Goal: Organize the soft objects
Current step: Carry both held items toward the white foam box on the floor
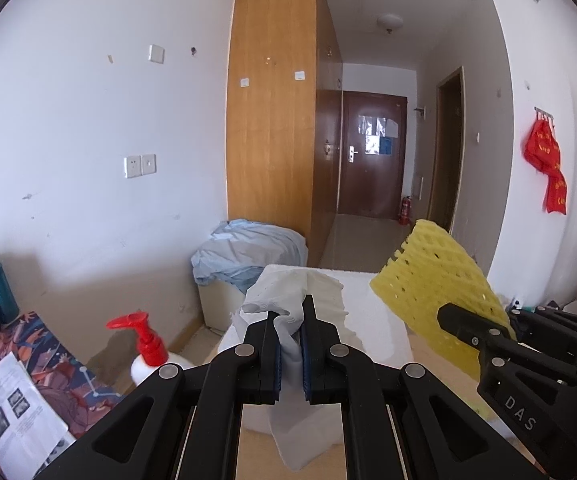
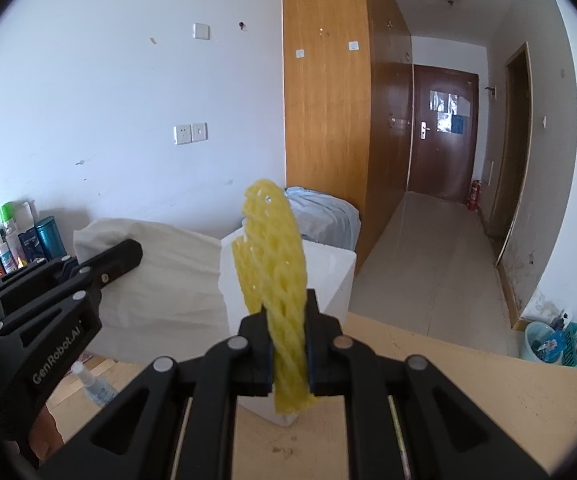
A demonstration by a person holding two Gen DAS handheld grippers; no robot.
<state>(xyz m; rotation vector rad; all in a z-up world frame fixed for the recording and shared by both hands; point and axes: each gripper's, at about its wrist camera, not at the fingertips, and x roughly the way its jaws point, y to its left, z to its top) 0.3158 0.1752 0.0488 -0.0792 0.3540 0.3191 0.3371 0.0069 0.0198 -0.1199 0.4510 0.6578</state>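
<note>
Your left tongs [image 1: 291,332] pinch a white foam sheet [image 1: 288,308]; your right tongs [image 2: 288,336] clamp a yellow foam net sleeve [image 2: 276,264] above the worktop [image 2: 468,376].

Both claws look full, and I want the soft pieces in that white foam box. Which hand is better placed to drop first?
Probably the left: its claw, gripping the white foam sheet, sits straight before the white foam box. The right claw, holding the yellow foam net, is off to the side.

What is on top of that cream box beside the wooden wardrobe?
A crumpled pale blue cloth is heaped on the cream box, hiding its top; anything beneath it cannot be seen.
</note>
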